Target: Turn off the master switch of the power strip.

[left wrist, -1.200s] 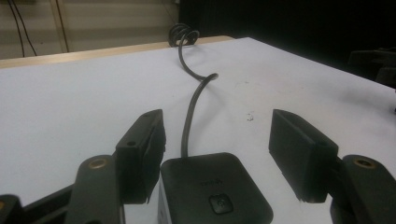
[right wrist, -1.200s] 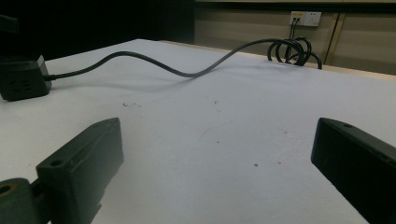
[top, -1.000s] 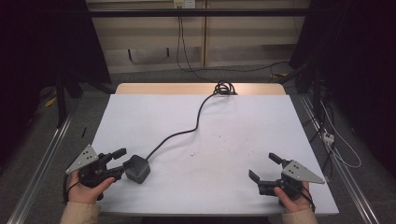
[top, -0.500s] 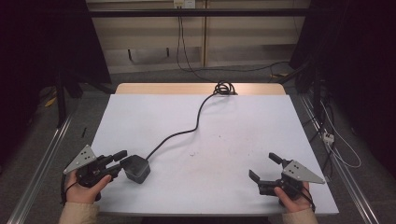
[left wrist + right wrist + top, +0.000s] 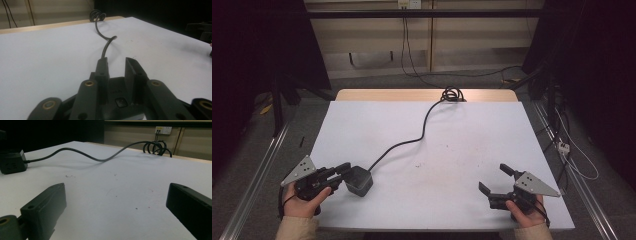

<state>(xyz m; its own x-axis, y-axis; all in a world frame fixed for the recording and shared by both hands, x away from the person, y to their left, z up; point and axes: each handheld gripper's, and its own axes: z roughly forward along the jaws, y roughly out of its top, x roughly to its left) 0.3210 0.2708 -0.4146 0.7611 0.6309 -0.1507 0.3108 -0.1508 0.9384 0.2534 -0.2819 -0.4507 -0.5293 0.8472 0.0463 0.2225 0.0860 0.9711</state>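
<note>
Bare table (image 5: 472,145) lies open between the grippers; only the cable (image 5: 412,142) crosses its left half.

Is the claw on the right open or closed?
Open. The right gripper has its fingers spread wide apart, with bare white table between them.

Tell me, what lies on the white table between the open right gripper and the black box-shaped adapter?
Nothing: the high view shows bare white table between the right gripper and the black box-shaped adapter, apart from small dark specks.
</note>
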